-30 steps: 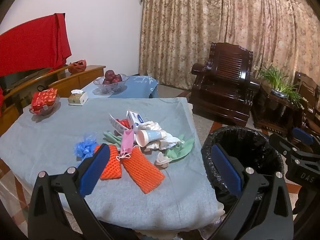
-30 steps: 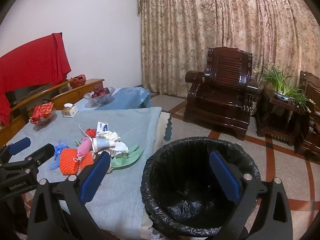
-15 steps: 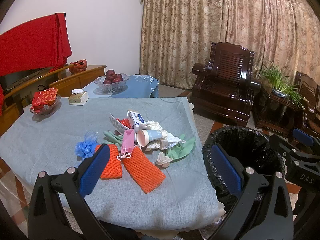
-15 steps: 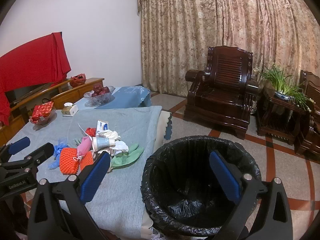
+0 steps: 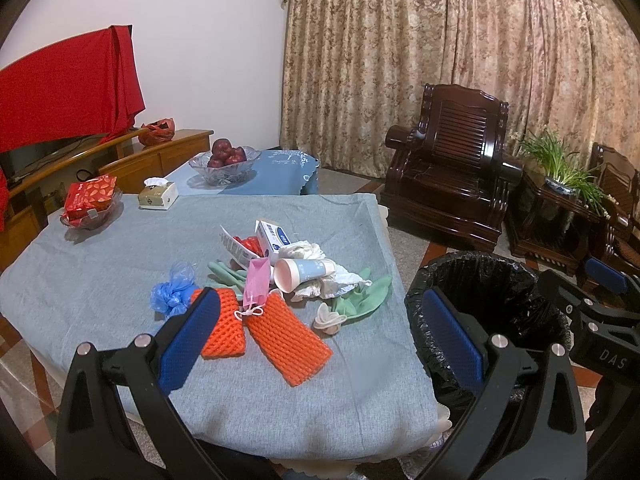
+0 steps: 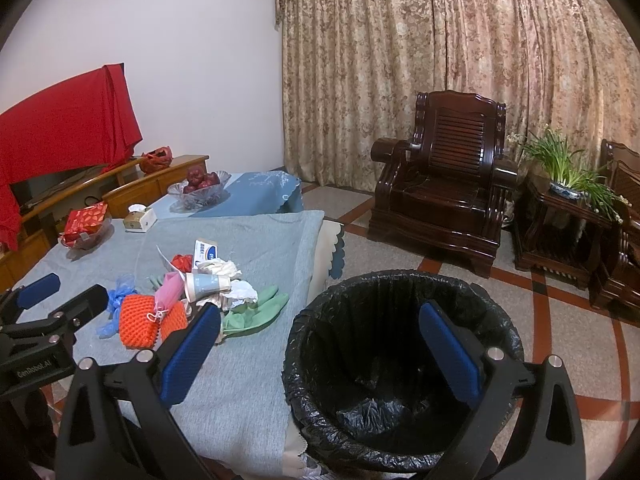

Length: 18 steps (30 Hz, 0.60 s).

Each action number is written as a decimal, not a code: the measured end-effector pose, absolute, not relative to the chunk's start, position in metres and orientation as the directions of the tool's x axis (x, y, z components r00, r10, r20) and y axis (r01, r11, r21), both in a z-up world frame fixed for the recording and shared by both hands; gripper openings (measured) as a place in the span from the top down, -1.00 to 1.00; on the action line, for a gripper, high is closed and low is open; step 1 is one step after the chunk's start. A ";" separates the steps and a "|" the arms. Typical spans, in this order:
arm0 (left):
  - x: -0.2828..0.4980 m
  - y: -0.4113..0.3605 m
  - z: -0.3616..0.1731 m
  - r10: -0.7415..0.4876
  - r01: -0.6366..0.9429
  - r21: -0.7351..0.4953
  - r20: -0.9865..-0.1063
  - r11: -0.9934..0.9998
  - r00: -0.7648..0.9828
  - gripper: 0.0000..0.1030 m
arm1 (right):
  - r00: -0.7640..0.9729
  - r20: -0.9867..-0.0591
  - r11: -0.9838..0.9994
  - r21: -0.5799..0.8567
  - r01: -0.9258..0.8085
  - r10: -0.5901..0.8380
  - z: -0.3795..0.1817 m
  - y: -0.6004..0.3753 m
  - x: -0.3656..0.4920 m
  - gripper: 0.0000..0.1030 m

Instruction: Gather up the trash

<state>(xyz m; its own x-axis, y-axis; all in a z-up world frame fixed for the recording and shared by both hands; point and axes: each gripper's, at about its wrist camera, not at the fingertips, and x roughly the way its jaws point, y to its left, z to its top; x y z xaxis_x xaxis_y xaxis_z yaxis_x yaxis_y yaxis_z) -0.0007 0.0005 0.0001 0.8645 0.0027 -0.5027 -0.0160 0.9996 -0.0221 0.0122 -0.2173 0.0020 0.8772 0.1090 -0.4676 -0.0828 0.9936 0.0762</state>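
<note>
- Trash [image 5: 280,280] lies heaped mid-table on the grey cloth [image 5: 100,280]: orange foam nets, paper cup, green gloves.
- Bin [image 6: 400,344], black-lined, stands just beside the table's edge.
- My left tongs [image 5: 320,340] gape wide, holding nothing.
- My right tongs [image 6: 320,352] likewise, above the bin.

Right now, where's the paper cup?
The paper cup lies on its side in the middle of the trash pile on the grey tablecloth, between the pink pouch and the crumpled white tissue, left of the bin.
</note>
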 end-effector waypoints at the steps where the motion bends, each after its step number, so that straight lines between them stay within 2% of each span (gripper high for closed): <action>1: 0.000 0.000 0.000 0.005 -0.018 -0.021 -0.503 1.000 0.864 -0.90 | 0.878 -0.467 0.994 0.075 -0.083 0.108 0.002 -0.217 0.012 -0.88; 18: 0.000 0.000 0.000 0.004 -0.017 -0.021 -0.503 1.000 0.864 -0.90 | 0.876 -0.470 0.994 0.076 -0.082 0.109 0.001 -0.217 0.013 -0.88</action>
<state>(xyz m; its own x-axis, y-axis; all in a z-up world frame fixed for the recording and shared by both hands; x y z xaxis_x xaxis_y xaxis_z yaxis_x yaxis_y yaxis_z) 0.0001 -0.0005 0.0001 0.8641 0.0043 -0.5033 -0.0174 0.9996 -0.0212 0.0126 -0.2165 0.0009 0.8760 0.1087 -0.4698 -0.0823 0.9937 0.0764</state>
